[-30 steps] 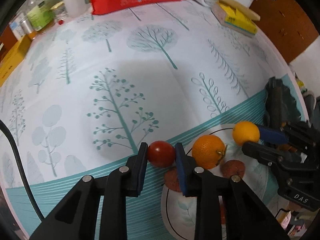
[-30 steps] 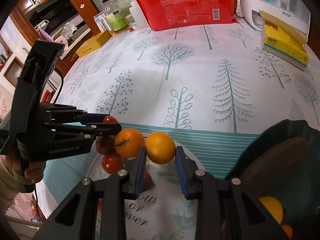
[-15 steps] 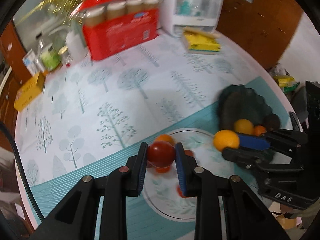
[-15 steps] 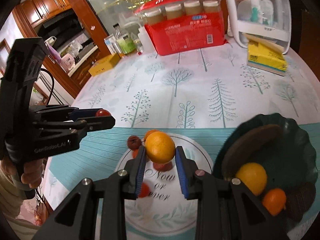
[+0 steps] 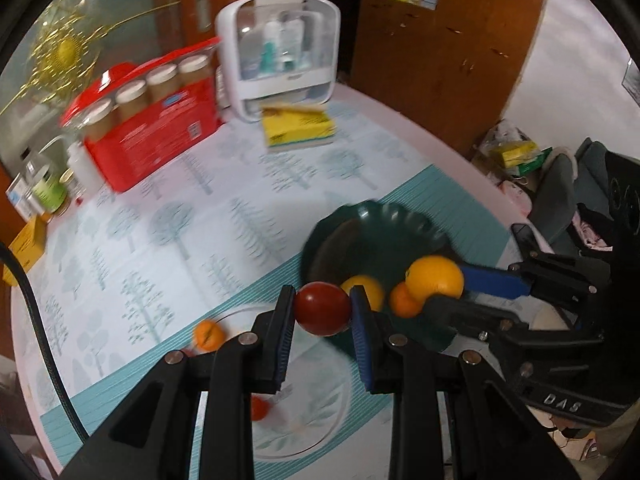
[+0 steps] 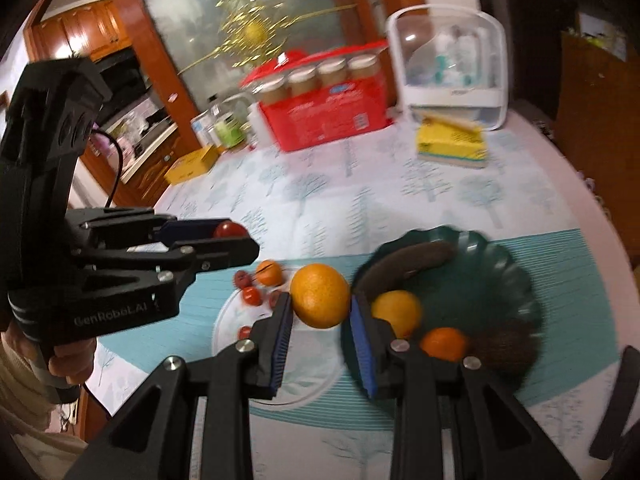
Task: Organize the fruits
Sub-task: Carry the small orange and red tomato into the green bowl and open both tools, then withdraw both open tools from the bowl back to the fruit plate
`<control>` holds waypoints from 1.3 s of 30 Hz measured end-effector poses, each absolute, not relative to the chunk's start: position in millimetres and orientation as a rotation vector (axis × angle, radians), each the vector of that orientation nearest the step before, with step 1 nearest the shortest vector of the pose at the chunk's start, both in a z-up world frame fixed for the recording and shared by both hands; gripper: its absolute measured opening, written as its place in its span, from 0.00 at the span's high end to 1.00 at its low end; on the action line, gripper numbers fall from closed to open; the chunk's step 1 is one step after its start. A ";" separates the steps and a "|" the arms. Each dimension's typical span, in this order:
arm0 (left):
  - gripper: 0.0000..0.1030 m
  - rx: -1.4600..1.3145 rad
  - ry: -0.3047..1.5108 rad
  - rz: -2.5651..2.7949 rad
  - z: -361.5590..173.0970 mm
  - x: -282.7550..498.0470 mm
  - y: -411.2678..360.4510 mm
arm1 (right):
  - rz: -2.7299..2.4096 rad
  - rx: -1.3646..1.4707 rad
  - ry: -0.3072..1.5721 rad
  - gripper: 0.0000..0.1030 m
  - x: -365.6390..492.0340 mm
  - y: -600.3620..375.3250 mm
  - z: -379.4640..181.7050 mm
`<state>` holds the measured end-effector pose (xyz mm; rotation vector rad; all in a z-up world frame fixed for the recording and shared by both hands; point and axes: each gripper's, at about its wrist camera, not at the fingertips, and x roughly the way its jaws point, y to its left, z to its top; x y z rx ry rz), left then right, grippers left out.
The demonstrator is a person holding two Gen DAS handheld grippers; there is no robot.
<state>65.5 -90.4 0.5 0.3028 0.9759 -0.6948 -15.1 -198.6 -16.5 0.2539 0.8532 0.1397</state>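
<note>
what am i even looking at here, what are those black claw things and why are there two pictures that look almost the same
Those claws are handheld two-finger grippers; a person carries one in each hand. Each picture comes from a fisheye camera on one gripper, looking along its fingers, so both show the same table from slightly different spots. The left gripper is shut on a red tomato. The right gripper is shut on an orange. Below sit a white plate with small fruits and a dark green bowl already holding some fruit.
</note>
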 end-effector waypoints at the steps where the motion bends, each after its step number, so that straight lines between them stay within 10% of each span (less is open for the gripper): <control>1: 0.75 0.301 0.974 -0.698 1.6 65.2 -99.1 | 0.126 0.253 0.847 0.71 -16.5 -207.7 -13.0; 30: 0.74 0.235 1.293 -0.469 -160.7 130.8 -231.8 | 0.234 0.198 1.177 0.71 65.1 -340.4 -145.8; 39: 0.53 0.245 1.301 -0.451 -161.8 129.6 -233.6 | 0.277 0.088 1.209 0.64 75.3 -330.3 -156.2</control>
